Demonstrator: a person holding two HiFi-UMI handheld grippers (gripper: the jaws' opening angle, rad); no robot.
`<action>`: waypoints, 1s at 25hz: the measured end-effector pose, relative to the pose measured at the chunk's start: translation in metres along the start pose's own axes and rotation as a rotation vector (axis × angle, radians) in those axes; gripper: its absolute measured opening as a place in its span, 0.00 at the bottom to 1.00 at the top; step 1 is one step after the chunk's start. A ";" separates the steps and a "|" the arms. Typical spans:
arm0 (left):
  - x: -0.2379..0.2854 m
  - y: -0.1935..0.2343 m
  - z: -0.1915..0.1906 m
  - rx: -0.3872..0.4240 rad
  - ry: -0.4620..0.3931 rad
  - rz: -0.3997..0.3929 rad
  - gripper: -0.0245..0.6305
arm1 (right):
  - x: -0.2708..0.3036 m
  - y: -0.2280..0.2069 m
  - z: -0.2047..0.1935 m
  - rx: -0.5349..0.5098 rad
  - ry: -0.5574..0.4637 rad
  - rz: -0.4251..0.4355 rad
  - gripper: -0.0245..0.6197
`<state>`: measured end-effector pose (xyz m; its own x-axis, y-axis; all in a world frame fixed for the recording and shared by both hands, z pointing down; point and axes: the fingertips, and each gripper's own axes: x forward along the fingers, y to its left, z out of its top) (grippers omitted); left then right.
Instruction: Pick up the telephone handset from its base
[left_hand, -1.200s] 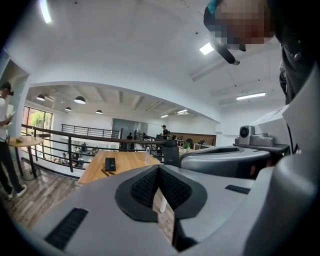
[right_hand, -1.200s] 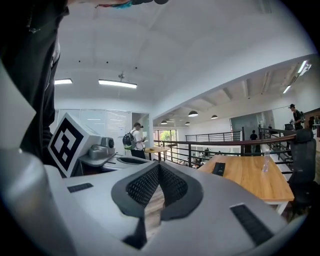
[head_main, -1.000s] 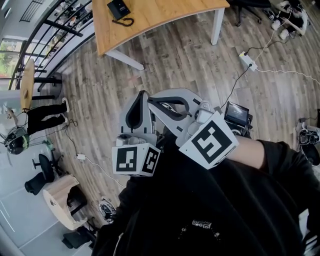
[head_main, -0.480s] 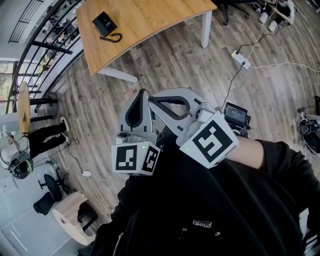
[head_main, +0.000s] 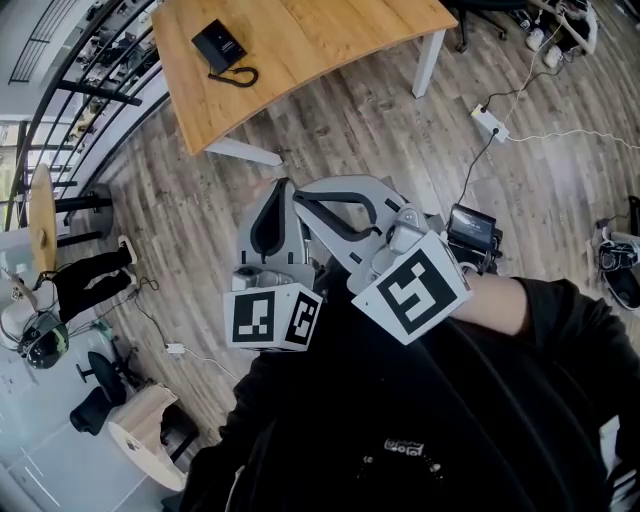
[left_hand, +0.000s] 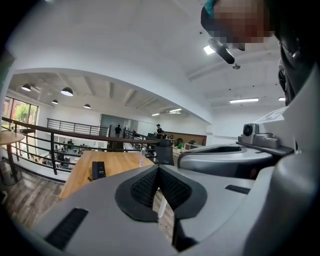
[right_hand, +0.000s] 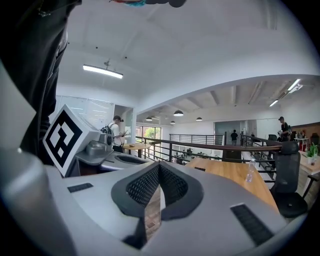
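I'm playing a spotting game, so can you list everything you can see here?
Table: one, light wood, top of head view.
Telephone: one, black, on the table's left part.
Bottle: one, clear, on the table.
Office chair: one, black, beside the table.
Power strip: one, white, on the floor right of the table.
Bystander: one, dark trousers, far left.
Left hand-held gripper: one, grey, shut, empty.
Right hand-held gripper: one, grey, shut, empty.
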<state>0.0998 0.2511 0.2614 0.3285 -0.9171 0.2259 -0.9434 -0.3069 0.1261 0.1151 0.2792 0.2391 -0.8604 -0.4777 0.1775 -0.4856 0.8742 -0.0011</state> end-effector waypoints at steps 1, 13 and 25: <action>0.002 0.008 0.001 -0.001 -0.001 -0.001 0.04 | 0.008 -0.001 0.001 -0.001 0.002 0.003 0.06; 0.003 0.109 0.013 -0.052 -0.011 0.007 0.04 | 0.106 0.018 0.020 -0.034 0.054 0.051 0.06; -0.007 0.202 0.006 -0.102 -0.027 -0.023 0.04 | 0.196 0.050 0.024 -0.054 0.071 0.032 0.06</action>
<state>-0.0939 0.1943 0.2799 0.3477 -0.9168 0.1963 -0.9255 -0.3020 0.2287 -0.0811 0.2275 0.2505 -0.8615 -0.4436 0.2472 -0.4471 0.8933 0.0448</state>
